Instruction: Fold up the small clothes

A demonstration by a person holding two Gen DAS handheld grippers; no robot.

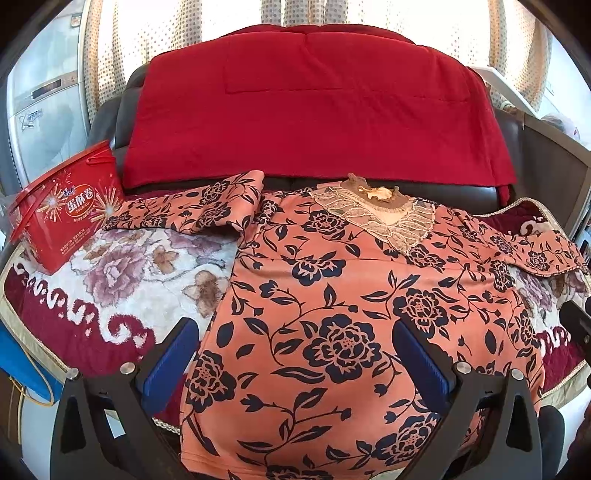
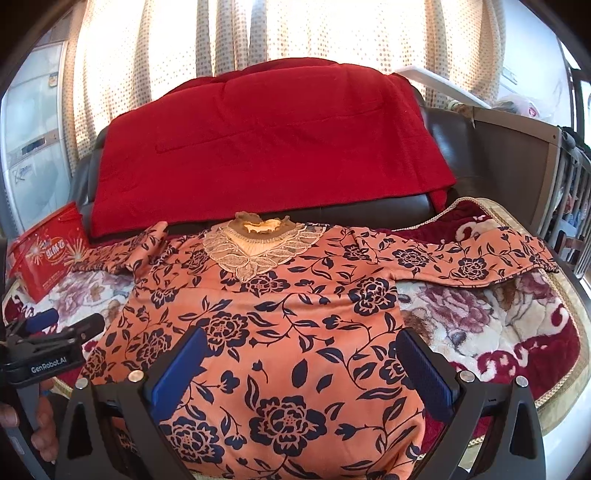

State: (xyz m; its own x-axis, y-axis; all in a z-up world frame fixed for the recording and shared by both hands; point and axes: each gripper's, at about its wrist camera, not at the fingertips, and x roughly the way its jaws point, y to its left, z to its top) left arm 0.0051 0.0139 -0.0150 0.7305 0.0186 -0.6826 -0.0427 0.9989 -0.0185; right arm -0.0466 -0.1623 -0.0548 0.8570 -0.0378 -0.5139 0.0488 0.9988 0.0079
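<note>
An orange top with a dark blue flower print lies flat, front up, on a flowered blanket. Its lace collar points away from me and both sleeves are spread sideways. It also shows in the right wrist view. My left gripper is open above the lower left part of the top, holding nothing. My right gripper is open above the lower right part, holding nothing. The left gripper also shows at the left edge of the right wrist view.
A red snack box stands on the blanket at the far left. A red quilt drapes over a dark sofa back behind the top. Curtains hang behind. The blanket edge drops off at the right.
</note>
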